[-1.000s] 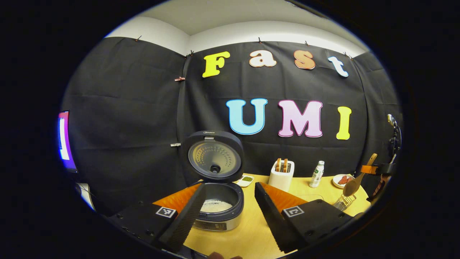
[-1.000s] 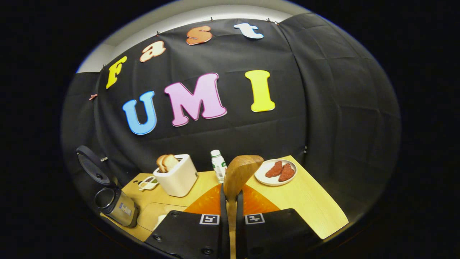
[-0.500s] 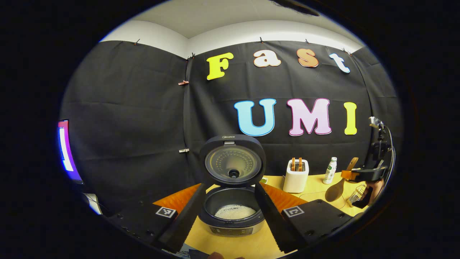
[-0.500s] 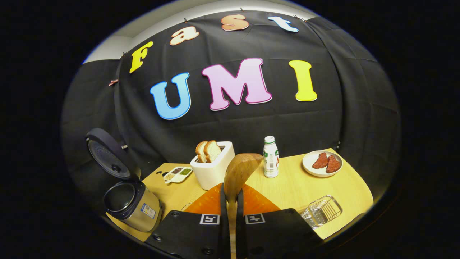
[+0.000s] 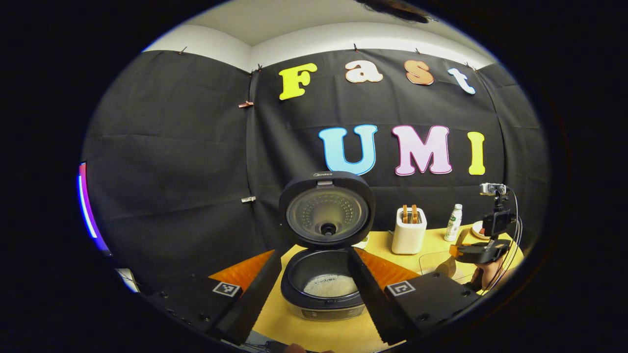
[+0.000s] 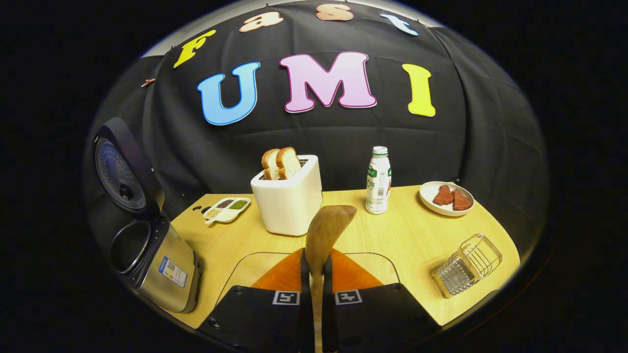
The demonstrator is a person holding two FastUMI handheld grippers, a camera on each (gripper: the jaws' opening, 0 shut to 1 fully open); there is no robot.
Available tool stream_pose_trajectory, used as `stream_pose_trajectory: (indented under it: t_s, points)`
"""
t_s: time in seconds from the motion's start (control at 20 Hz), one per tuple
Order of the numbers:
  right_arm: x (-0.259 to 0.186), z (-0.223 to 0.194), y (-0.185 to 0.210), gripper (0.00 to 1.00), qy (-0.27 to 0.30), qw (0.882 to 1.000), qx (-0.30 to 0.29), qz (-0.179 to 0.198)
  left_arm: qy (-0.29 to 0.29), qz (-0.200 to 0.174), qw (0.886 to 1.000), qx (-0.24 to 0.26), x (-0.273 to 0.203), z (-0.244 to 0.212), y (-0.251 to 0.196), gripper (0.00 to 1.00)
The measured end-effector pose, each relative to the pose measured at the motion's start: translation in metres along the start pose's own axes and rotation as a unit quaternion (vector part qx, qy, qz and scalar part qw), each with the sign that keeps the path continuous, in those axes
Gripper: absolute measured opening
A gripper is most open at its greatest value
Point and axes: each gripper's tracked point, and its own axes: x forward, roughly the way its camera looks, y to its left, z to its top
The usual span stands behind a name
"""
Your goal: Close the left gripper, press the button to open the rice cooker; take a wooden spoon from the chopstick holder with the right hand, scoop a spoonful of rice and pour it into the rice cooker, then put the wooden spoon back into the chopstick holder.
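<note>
Since the earlier frames the right gripper (image 6: 314, 260) has come lower and nearer the light wooden table (image 6: 402, 235), so the white two-slot toaster (image 6: 289, 201) with its two bread slices looms larger. Its jaws are nearly closed, both fingers pressing the handle of the brown wooden spoon (image 6: 326, 230), whose smooth oval bowl rises edge-on, tilted right, in front of the toaster. The steel-bodied rice cooker (image 6: 152, 260) stands left of the toaster, black round lid upright; in the left gripper view white rice (image 5: 329, 284) lies in its dark inner pot. The wire-mesh chopstick holder (image 6: 466, 264) lies tipped on its side, well right of the toaster. The left gripper (image 5: 314, 284) hangs before the cooker (image 5: 326, 274), jaws wide apart, holding nothing
</note>
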Motion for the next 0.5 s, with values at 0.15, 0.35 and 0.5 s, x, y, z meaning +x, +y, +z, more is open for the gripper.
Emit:
stream_pose_trajectory:
  t_s: [0.15, 0.35, 0.5]
  points:
    - [-0.007, -0.009, 0.028, 0.11, 0.012, 1.0, 0.012, 0.015, 0.006, -0.006, 1.0, -0.003, 0.007, -0.004, 0.008, 0.93]
    - [-0.025, -0.015, 0.058, 0.11, 0.031, 0.998, 0.047, 0.036, 0.005, -0.014, 1.0, -0.01, 0.016, -0.004, 0.015, 0.93]
    - [-0.038, -0.016, 0.061, 0.11, 0.041, 0.996, 0.077, 0.032, 0.007, -0.017, 1.0, -0.003, 0.021, -0.007, 0.022, 0.93]
